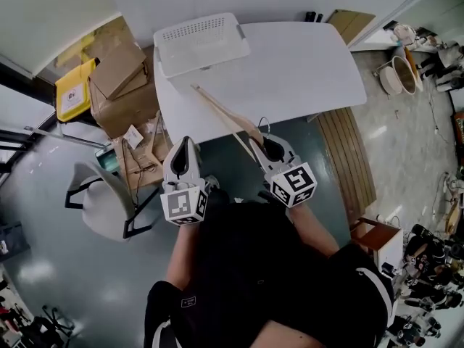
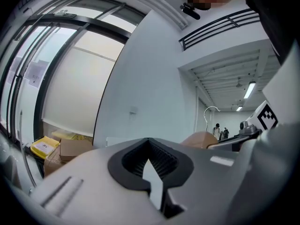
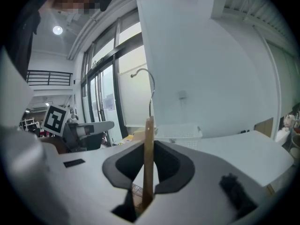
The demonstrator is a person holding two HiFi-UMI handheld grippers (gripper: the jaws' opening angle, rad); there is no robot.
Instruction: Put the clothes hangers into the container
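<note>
My right gripper (image 1: 265,145) is shut on a wooden clothes hanger (image 1: 217,111) at the table's near edge. The hanger slants up and left over the white table (image 1: 304,64), with its metal hook (image 1: 262,122) beside the gripper. In the right gripper view the thin wooden bar (image 3: 148,163) stands clamped between the pads and the hook (image 3: 149,81) curls above. The white perforated container (image 1: 199,43) sits at the table's far left corner, beyond the hanger's tip. My left gripper (image 1: 182,145) hovers left of the hanger, shut, with nothing in it (image 2: 150,143).
Cardboard boxes (image 1: 119,82) and a yellow item (image 1: 72,91) are stacked left of the table. A white chair (image 1: 101,198) stands at the lower left. A slatted wooden panel (image 1: 355,158) lies on the floor to the right. People stand far off across the room.
</note>
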